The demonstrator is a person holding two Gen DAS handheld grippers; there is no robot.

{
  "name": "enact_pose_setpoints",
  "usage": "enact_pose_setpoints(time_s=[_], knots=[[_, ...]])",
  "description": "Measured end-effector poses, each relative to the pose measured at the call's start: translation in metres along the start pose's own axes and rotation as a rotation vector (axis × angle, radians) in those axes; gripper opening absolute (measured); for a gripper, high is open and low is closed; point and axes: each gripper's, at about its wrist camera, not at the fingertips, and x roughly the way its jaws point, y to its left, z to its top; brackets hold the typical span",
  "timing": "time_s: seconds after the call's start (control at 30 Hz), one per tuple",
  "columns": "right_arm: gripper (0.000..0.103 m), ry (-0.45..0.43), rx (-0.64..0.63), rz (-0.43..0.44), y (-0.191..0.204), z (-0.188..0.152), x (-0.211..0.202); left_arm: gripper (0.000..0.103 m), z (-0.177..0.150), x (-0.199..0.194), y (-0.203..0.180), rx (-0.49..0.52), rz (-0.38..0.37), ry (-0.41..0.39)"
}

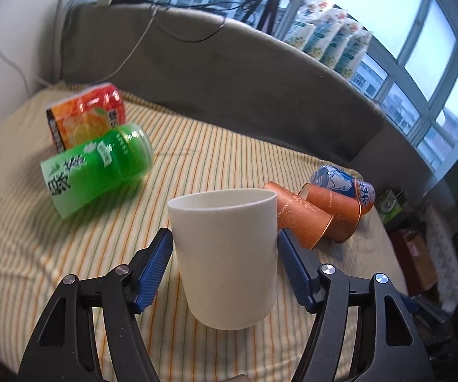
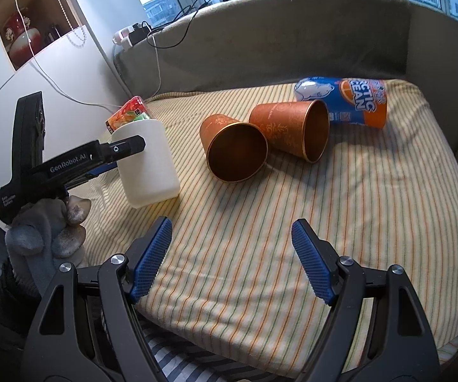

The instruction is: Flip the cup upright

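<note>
the right gripper (image 2: 230,259) hovers low over the near edge of a striped cushion (image 2: 372,222), its blue-padded fingers (image 2: 151,258) spread wide with nothing between them. to its left, a gloved hand (image 2: 46,227) holds the left gripper (image 1: 224,245), whose blue pads (image 1: 156,270) press both sides of a white cup (image 1: 225,258). the cup stands mouth up, its base on the cushion near the left front. just beyond it lie two orange paper cups (image 2: 235,148) on their sides, touching each other, mouths toward us. behind them a blue and orange can (image 2: 343,100) lies on its side. farther left, a green bottle (image 1: 97,168) and an orange drink carton (image 1: 84,116) lie together. a grey backrest (image 2: 276,38) rises behind, with windows (image 1: 426,47) beyond.
</note>
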Motion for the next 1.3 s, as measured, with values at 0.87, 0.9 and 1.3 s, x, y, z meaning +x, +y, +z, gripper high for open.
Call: enact_pose_setpoints(time_s=[0.87,0.9,1.3], knots=[[0.080,-0.036,0.007,-0.029,0.000,0.004,0.000,0.071,0.054,0.046,0.013,-0.059,-0.139,0.287],[0.080,-0.036,0.009,-0.029,-0.001,0.004,0.000,0.071,0.056,0.053,0.014,-0.071,-0.141,0.312],[0.080,-0.030,0.035,-0.040,-0.010,-0.002,-0.001,0.074,0.052,0.096,0.015,-0.113,-0.184,0.456]])
